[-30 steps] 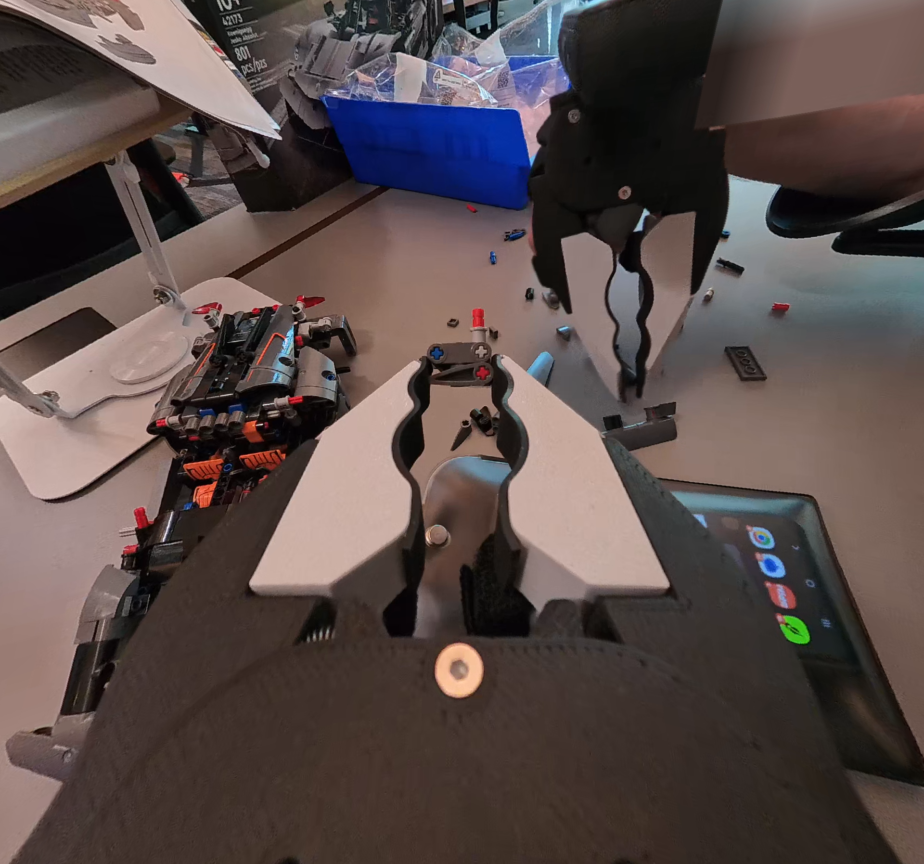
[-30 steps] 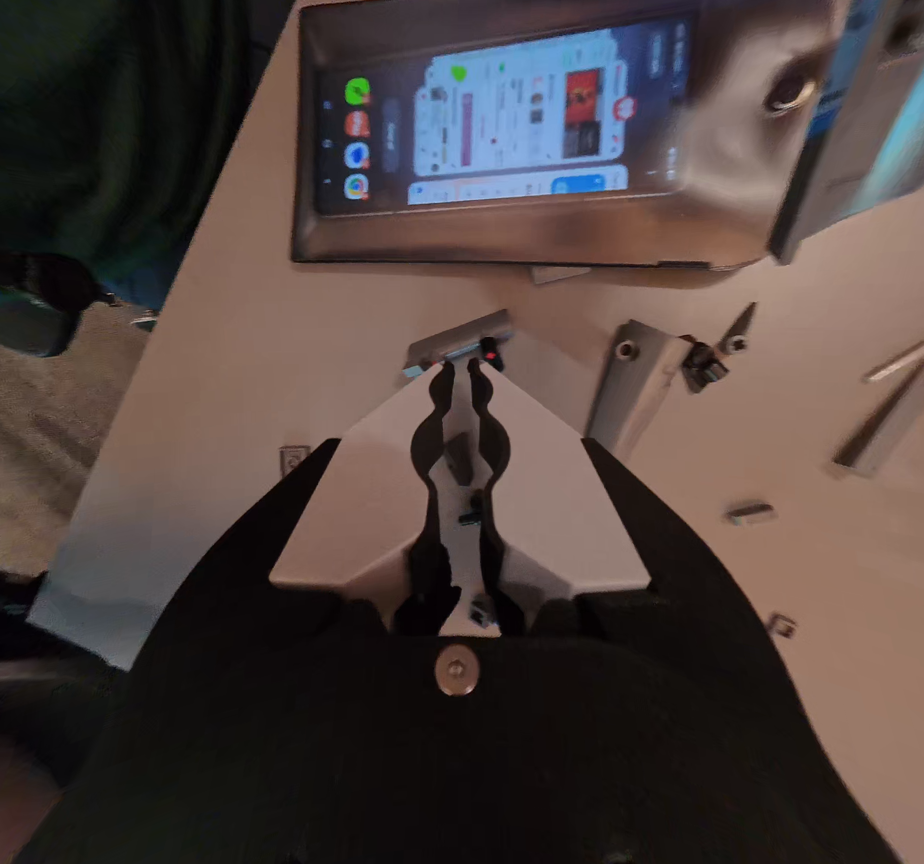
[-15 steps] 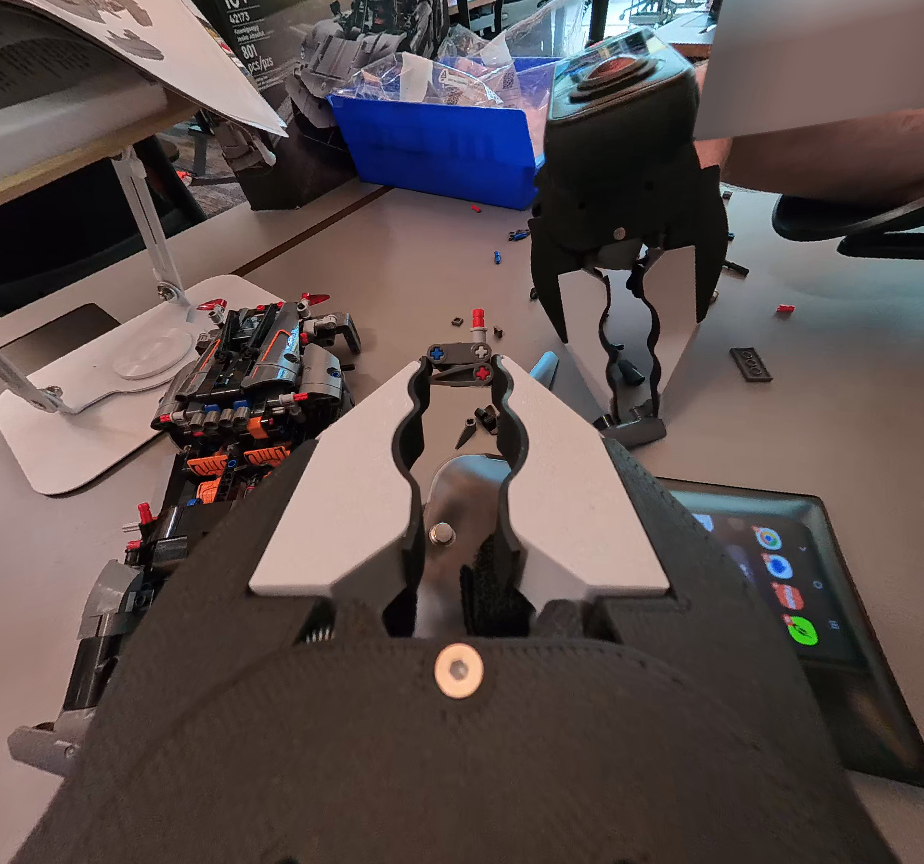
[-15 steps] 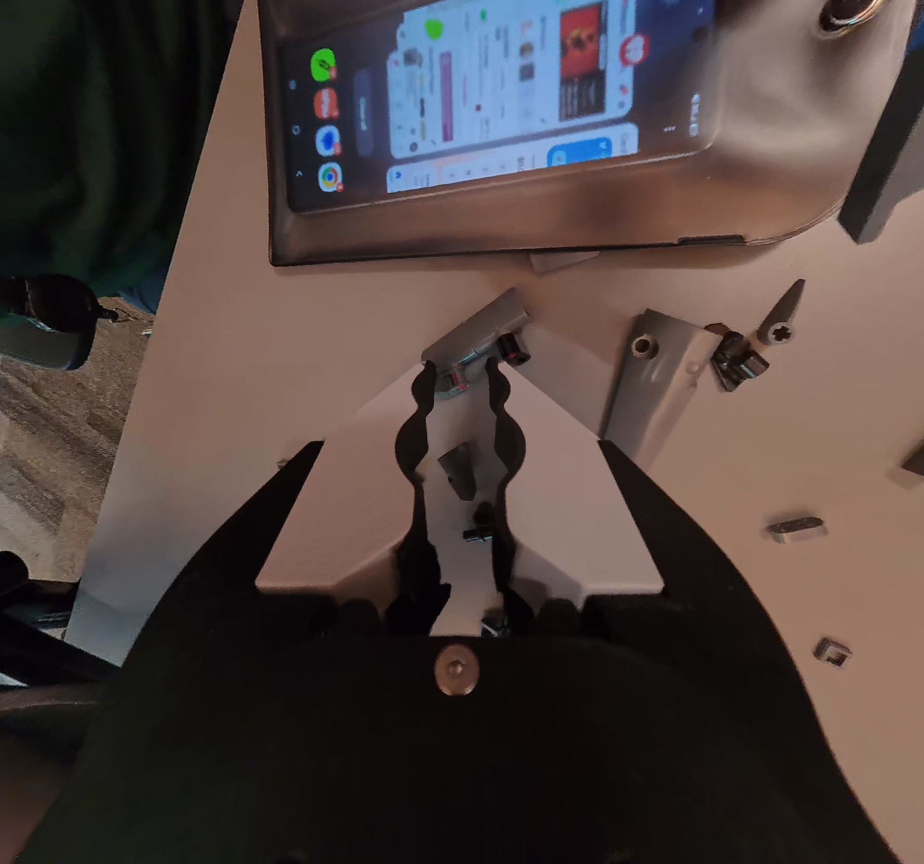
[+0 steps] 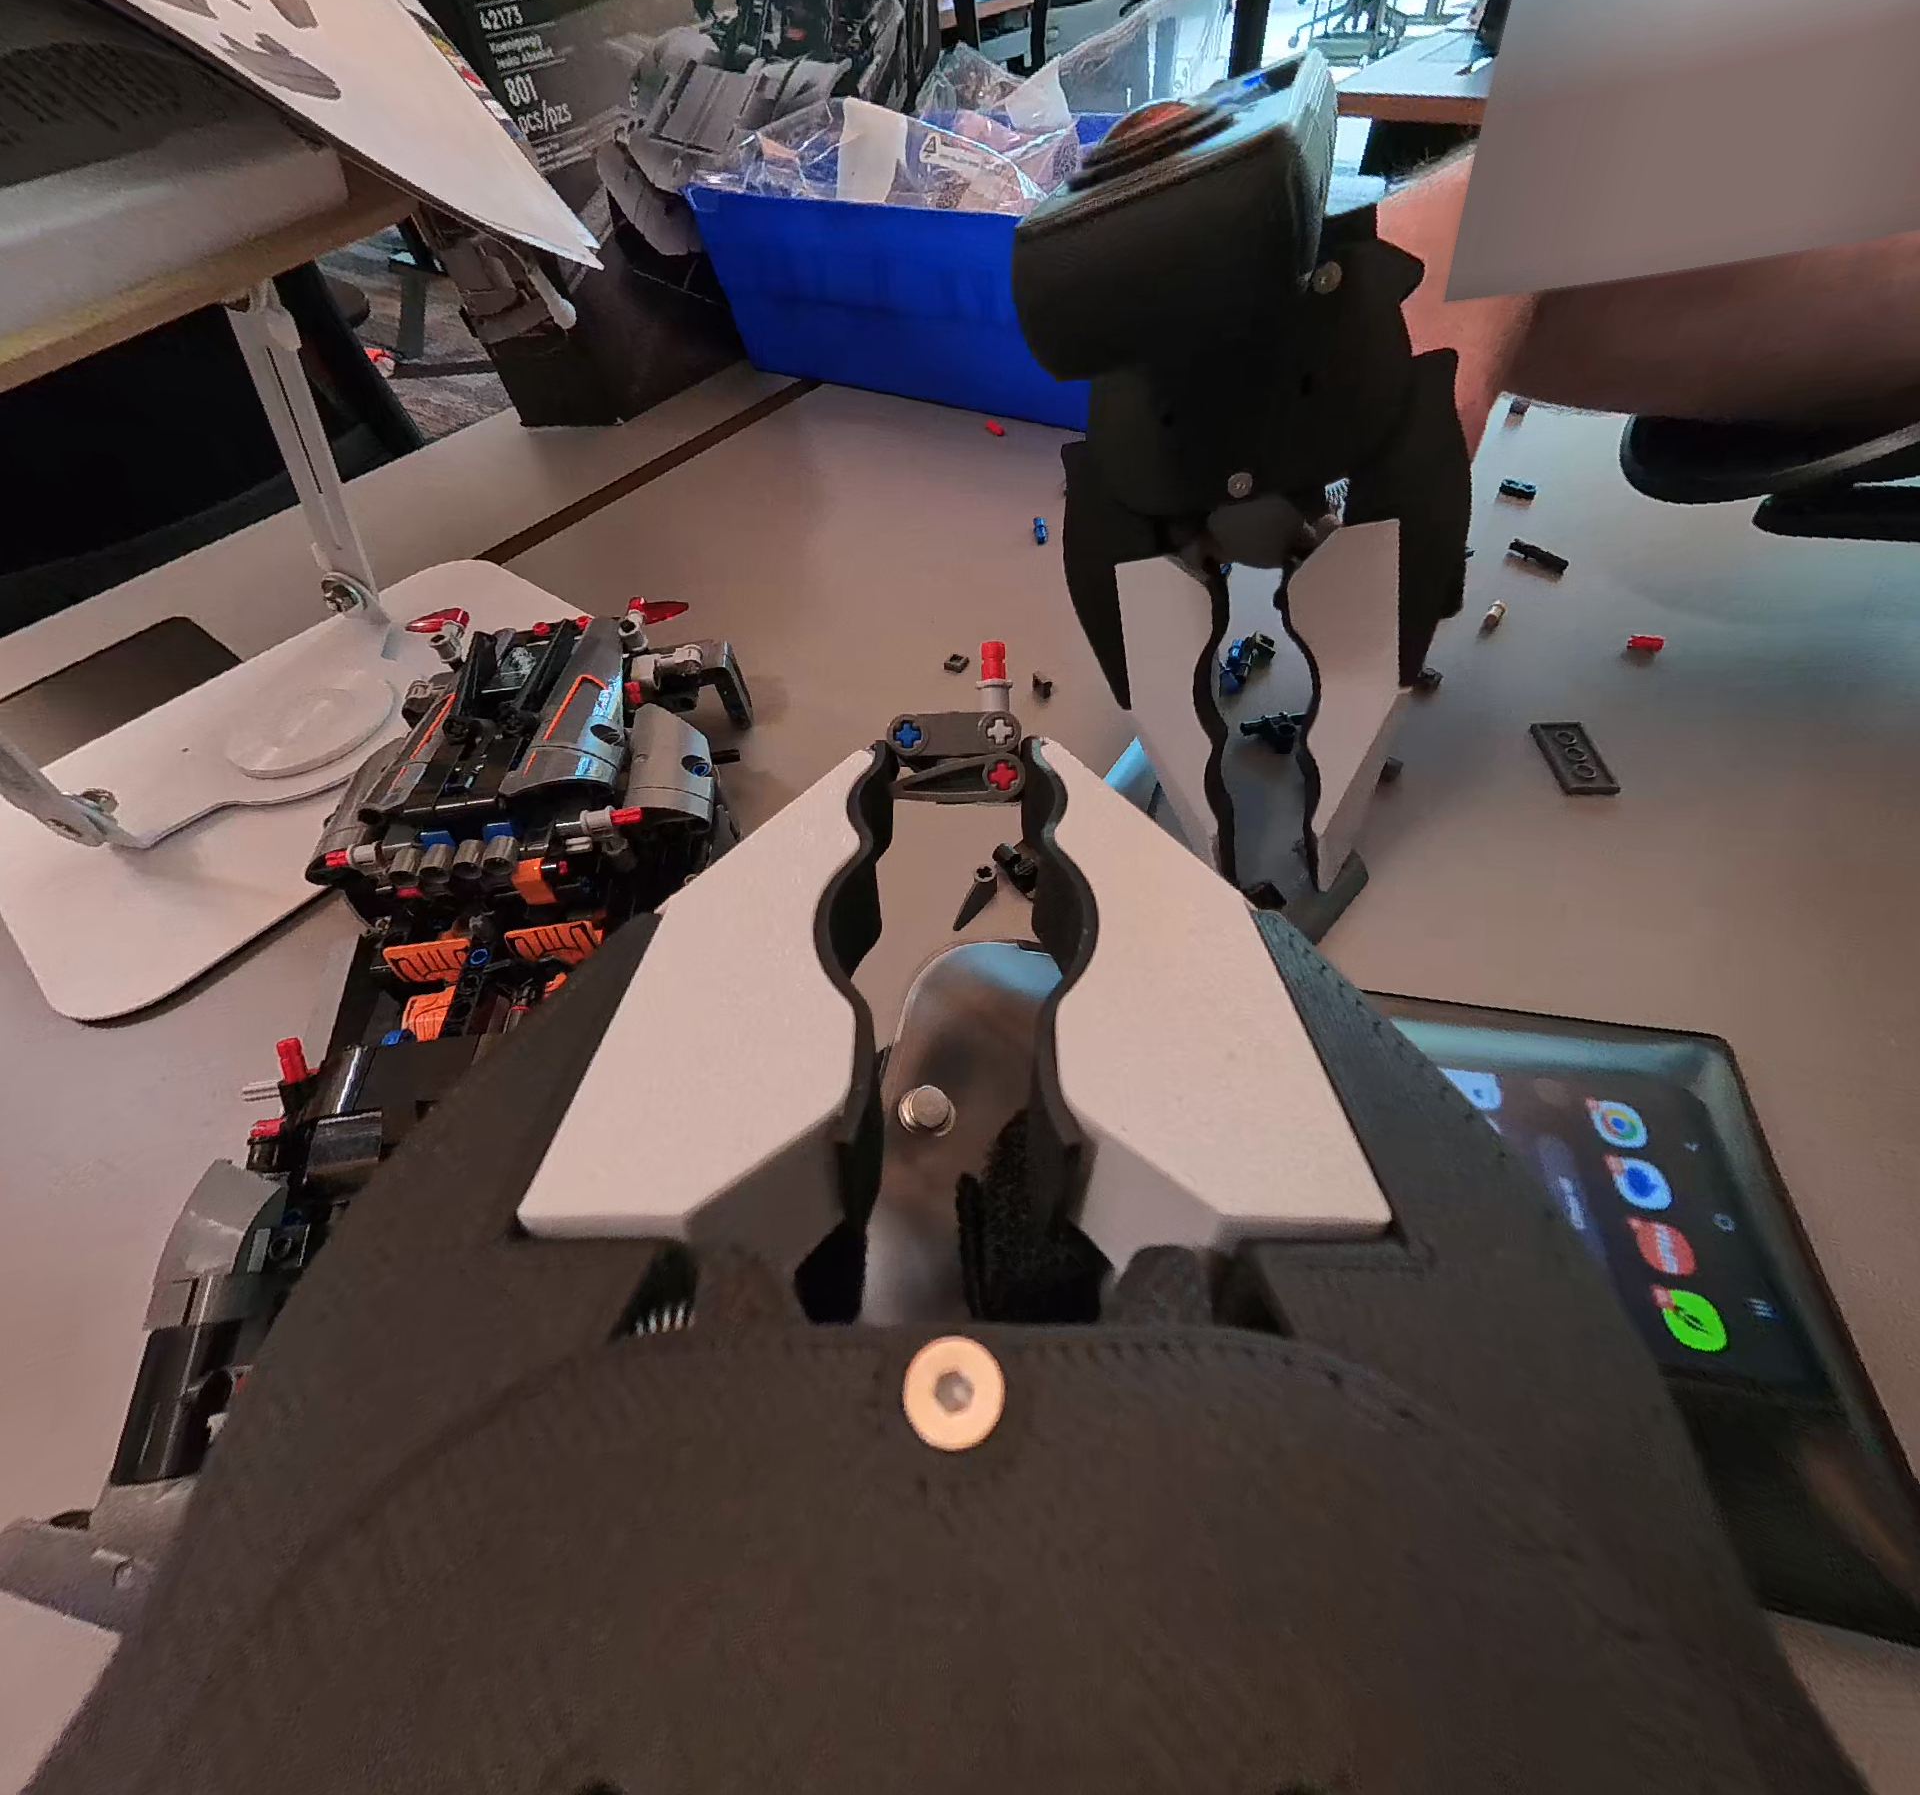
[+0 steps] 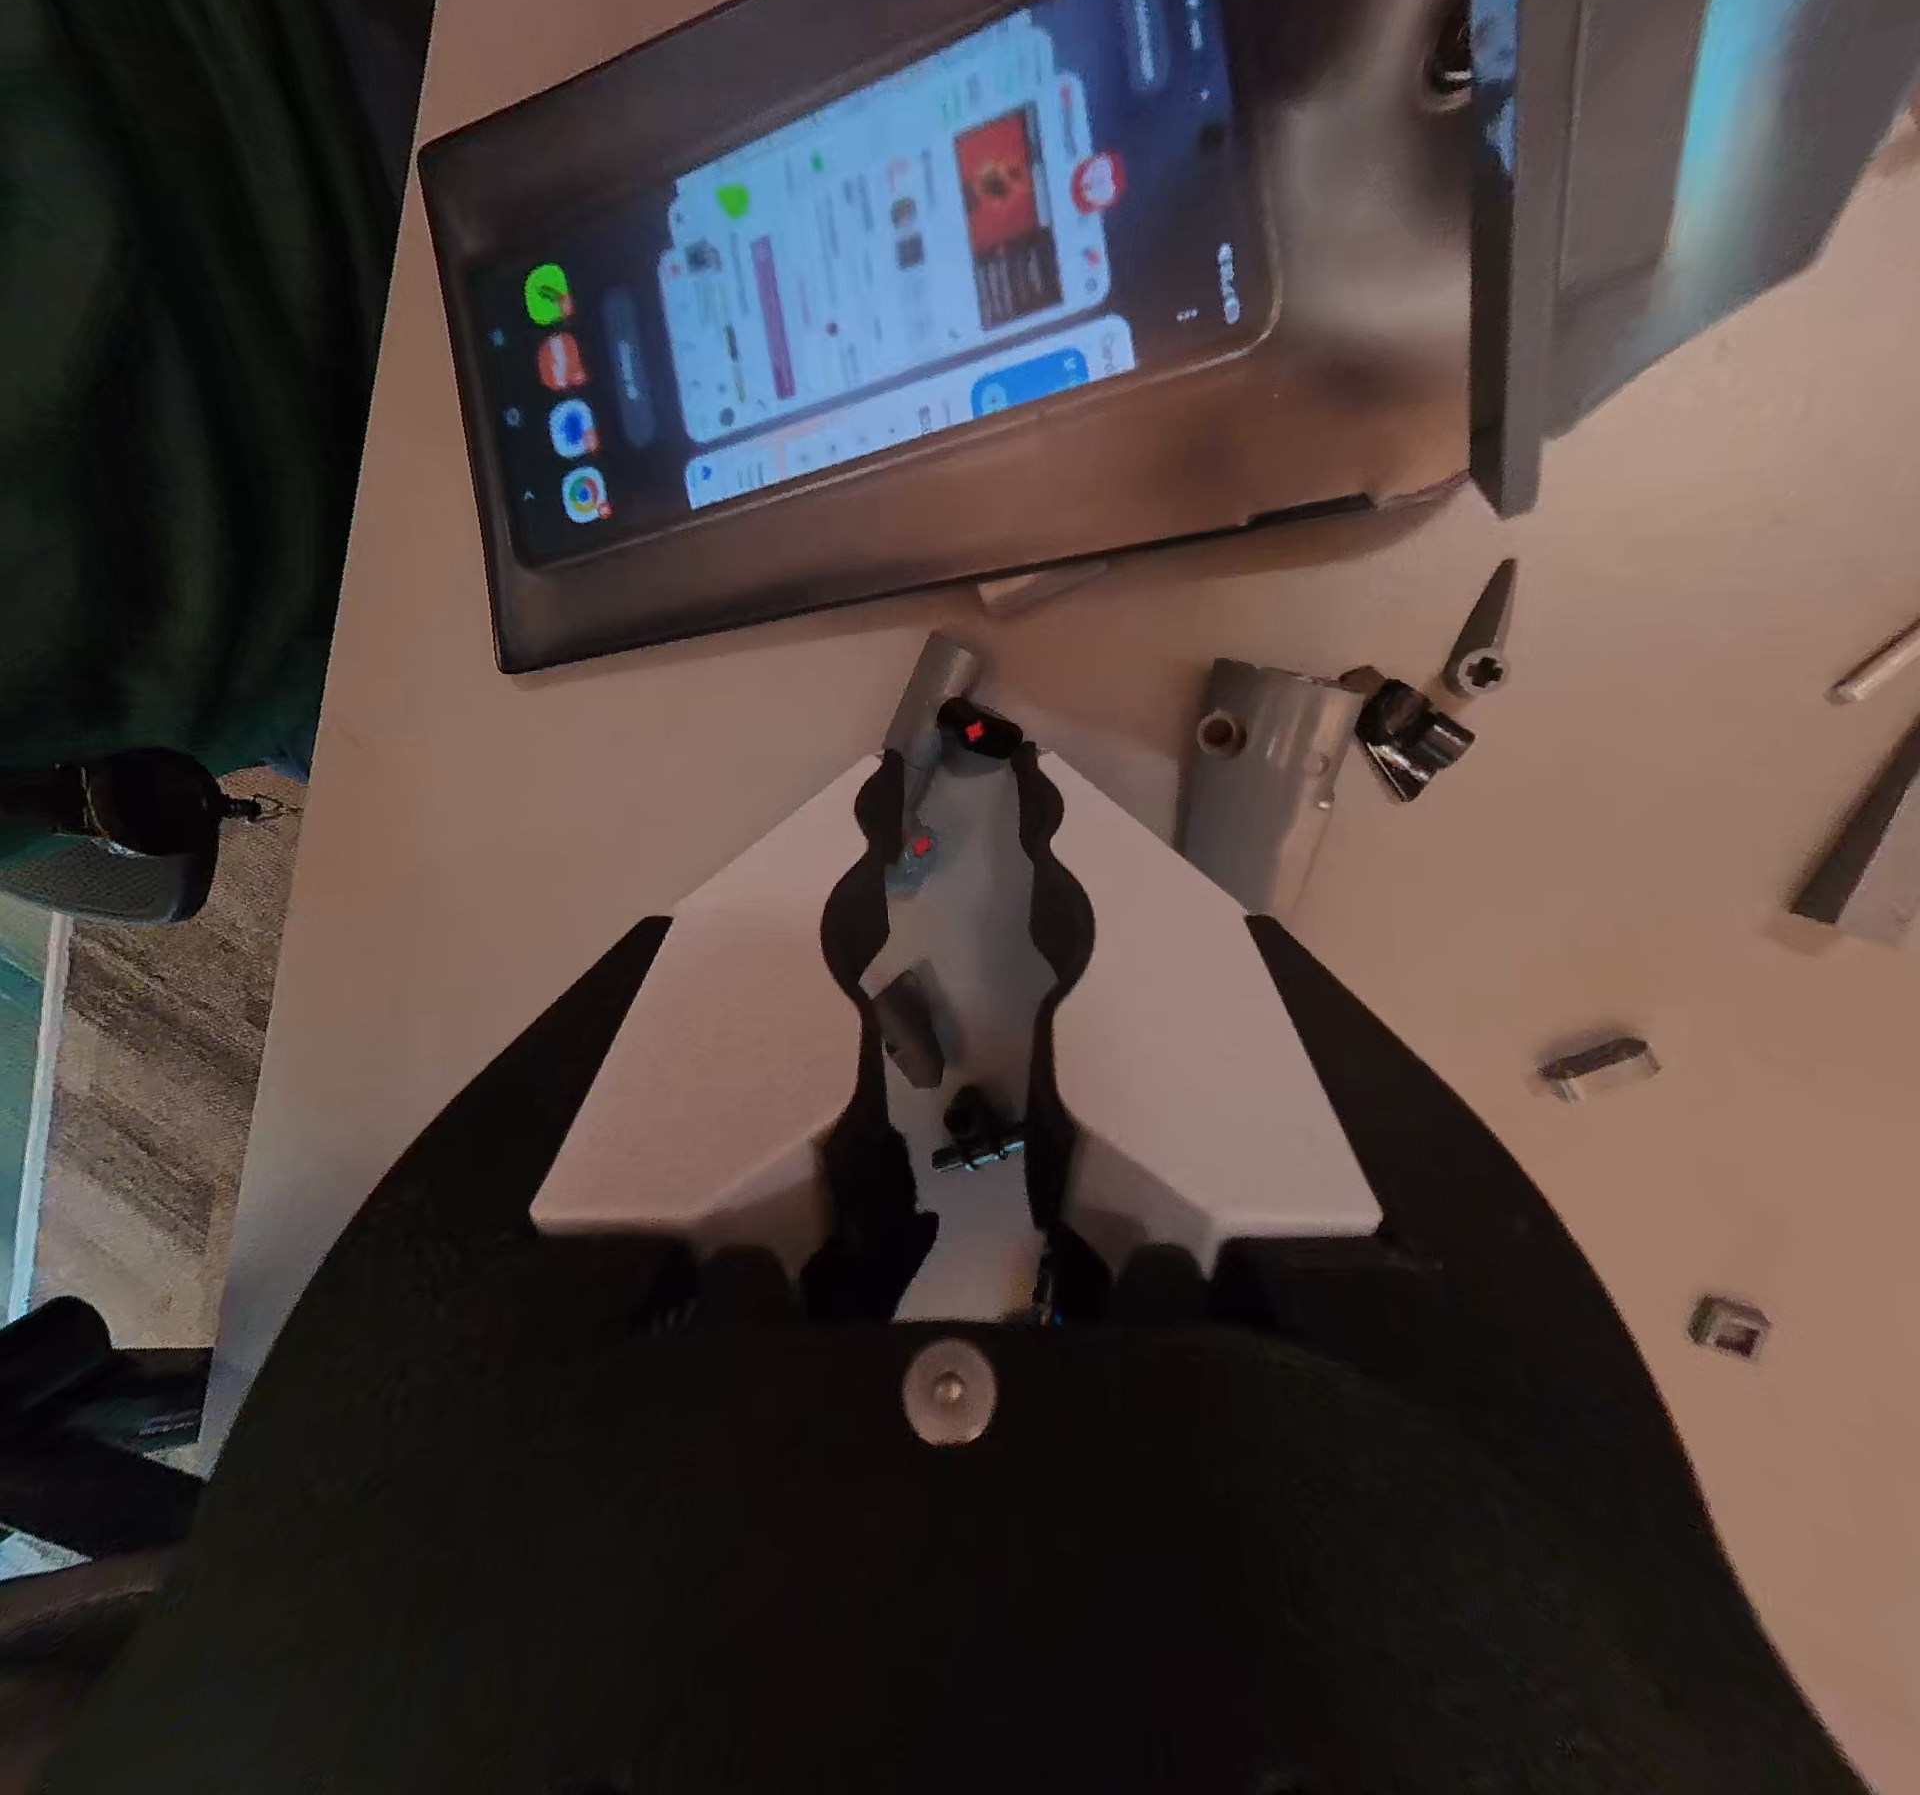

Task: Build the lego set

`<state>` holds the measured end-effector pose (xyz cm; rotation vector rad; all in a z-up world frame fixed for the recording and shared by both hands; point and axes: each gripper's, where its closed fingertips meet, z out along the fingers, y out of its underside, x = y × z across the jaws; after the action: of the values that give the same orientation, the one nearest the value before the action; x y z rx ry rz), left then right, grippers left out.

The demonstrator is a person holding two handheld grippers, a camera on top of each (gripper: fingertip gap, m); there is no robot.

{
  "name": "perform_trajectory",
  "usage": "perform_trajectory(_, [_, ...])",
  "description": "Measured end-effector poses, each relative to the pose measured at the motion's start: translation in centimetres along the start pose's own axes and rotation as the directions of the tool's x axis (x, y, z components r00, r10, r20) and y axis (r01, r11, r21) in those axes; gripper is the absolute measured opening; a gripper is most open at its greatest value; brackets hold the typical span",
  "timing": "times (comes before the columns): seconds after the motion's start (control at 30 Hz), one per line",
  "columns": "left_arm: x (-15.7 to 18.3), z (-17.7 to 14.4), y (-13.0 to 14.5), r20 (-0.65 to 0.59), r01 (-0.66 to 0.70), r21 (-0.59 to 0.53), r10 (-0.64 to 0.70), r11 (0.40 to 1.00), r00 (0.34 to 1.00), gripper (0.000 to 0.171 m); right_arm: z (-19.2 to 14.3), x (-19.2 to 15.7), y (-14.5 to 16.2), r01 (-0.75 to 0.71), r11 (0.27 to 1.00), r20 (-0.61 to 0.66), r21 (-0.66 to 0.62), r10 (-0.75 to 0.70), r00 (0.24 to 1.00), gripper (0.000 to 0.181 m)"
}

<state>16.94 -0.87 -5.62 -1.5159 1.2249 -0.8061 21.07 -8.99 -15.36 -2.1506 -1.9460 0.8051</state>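
Note:
My left gripper [image 5: 956, 758] is shut on a small dark grey lego assembly [image 5: 954, 735] with blue, white and red axle ends, held above the table. The part-built black and orange lego car [image 5: 520, 789] lies to its left. My right gripper [image 6: 958, 766] points down at the table with its jaws open on either side of a grey lego piece [image 6: 940, 680] that carries a black pin with a red end [image 6: 977, 732]. In the left wrist view the right gripper [image 5: 1262, 862] stands tips-down on that grey piece [image 5: 1325, 898].
A lit phone [image 6: 852, 311] lies near the table's edge, just beyond the grey piece. A grey panel [image 6: 1262, 789], a black connector [image 6: 1408, 737] and small loose parts [image 6: 1595, 1065] lie to the right. A blue bin [image 5: 883, 311], the lego box [image 5: 675, 31] and a booklet stand [image 5: 208, 758] stand behind. The gap from one gripper's tips to the other's is roughly 12 cm. The black connector [image 6: 1408, 737] sits 6 cm or so from the ends of my right fingers.
My right gripper has come down to the table and its jaws have widened around the grey piece, which has turned lengthwise between them. My left gripper has stayed put with its assembly.

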Motion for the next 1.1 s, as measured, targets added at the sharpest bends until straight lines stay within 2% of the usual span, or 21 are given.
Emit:
perform_trajectory(0.13, [0.0,0.1,0.1,-0.001,0.002,-0.001,-0.002,1.0,1.0,0.023,0.4,-0.3,-0.7,0.061,0.998,-0.012,0.014,-0.061,0.998,0.022])
perform_trajectory(0.3, [0.0,0.2,0.2,-0.003,0.004,-0.001,-0.004,1.0,1.0,0.023,0.4,-1.2,-0.7,0.173,0.985,-0.014,0.007,-0.173,0.985,0.017])
perform_trajectory(0.5, [0.0,0.3,0.3,-0.006,0.006,-0.001,-0.006,1.0,1.0,0.023,0.5,-1.7,-0.2,0.142,0.99,0.04,-0.011,-0.141,0.989,0.026])
perform_trajectory(0.63, [0.0,0.3,0.3,-0.006,0.008,-0.002,-0.008,1.0,1.0,0.023,1.1,-2.5,0.2,0.161,0.986,0.077,-0.041,-0.158,0.984,0.02])
perform_trajectory(0.7, [-0.1,0.3,0.4,-0.006,0.01,-0.001,-0.01,1.0,1.0,0.023,1.2,-2.4,0.4,0.172,0.984,0.071,-0.055,-0.168,0.983,0.012])
perform_trajectory(0.93, [-0.1,0.5,0.5,-0.009,0.012,-0.003,-0.012,1.0,1.0,0.023,0.6,-1.8,1.2,0.278,0.953,-0.008,-0.117,-0.281,0.96,0.011])
perform_trajectory(1.0, [-0.1,0.5,0.5,-0.01,0.01,-0.006,-0.01,1.0,1.0,0.023,0.4,-1.2,1.1,0.285,0.951,-0.052,-0.123,-0.293,0.955,0.015])
perform_trajectory(1.1, [-0.1,0.6,0.5,-0.008,0.01,-0.007,-0.011,1.0,1.0,0.023,0.1,-0.9,1.1,0.236,0.966,-0.046,-0.106,-0.242,0.969,0.02])
